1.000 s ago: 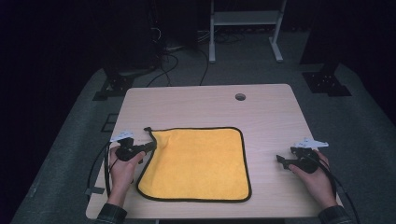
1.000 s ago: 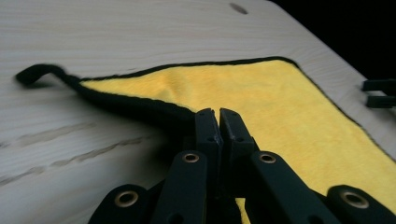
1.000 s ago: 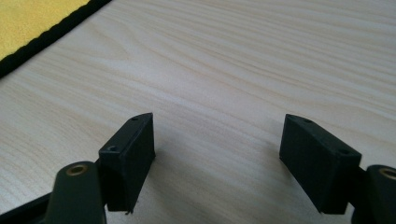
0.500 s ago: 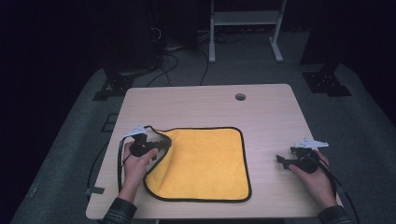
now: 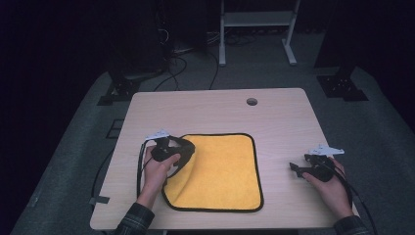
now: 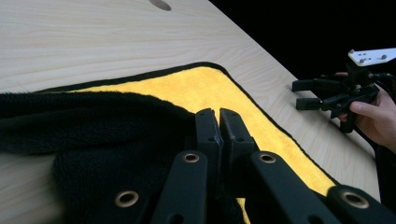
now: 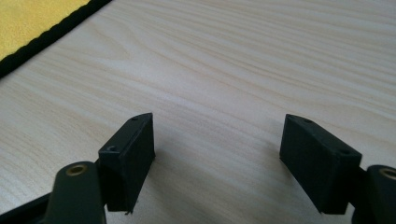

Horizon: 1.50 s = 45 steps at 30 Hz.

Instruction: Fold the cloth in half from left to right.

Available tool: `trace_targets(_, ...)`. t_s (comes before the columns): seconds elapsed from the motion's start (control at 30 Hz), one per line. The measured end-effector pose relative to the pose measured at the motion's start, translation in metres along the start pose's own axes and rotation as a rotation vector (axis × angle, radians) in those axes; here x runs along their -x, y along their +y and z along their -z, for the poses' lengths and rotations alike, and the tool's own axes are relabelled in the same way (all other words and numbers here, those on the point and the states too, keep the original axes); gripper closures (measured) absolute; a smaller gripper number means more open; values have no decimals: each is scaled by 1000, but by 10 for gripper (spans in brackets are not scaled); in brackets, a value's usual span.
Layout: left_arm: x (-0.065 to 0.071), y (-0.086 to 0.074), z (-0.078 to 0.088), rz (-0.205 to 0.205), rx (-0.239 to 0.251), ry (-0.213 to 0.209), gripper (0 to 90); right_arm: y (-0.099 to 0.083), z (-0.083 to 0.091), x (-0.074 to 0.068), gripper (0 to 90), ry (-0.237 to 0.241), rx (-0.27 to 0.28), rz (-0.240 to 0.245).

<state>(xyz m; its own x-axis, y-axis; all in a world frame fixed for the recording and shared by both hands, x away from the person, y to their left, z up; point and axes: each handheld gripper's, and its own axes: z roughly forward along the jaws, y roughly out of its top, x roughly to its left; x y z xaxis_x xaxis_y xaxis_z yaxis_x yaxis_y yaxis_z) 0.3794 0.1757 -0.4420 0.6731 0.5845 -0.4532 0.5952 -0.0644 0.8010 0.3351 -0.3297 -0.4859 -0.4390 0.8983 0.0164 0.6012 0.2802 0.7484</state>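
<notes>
Left gripper (image 5: 182,148) is clamped tight on the near-left corner of the yellow cloth (image 5: 225,171), that corner lifted and folded over so its black underside (image 6: 84,140) shows, the rest lying flat at the middle of the table (image 5: 215,110). Off to the right, the right gripper (image 5: 296,164) rests on bare wood well clear of the cloth, jaws spread with nothing between them. Pale wooden table with a small round hole (image 5: 252,102) near the far edge, grey carpet and a dark room beyond; the pinched corner itself is hidden between the jaws.
</notes>
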Motion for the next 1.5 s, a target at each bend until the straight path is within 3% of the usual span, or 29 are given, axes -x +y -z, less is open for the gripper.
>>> trace_targets(0.47,18,7,-34,-43,-37,-66,873,0,0,0,251,1,-1,2)
trace_targets(0.67,24,10,-47,-64,-53,-74,873,0,0,0,251,1,-1,2)
trace_targets(1.13,45,15,-81,-166,-127,-72,873,0,0,0,248,3,-1,3)
trace_targets(1.5,56,18,-110,-170,-169,-116,874,0,0,0,247,4,-1,4)
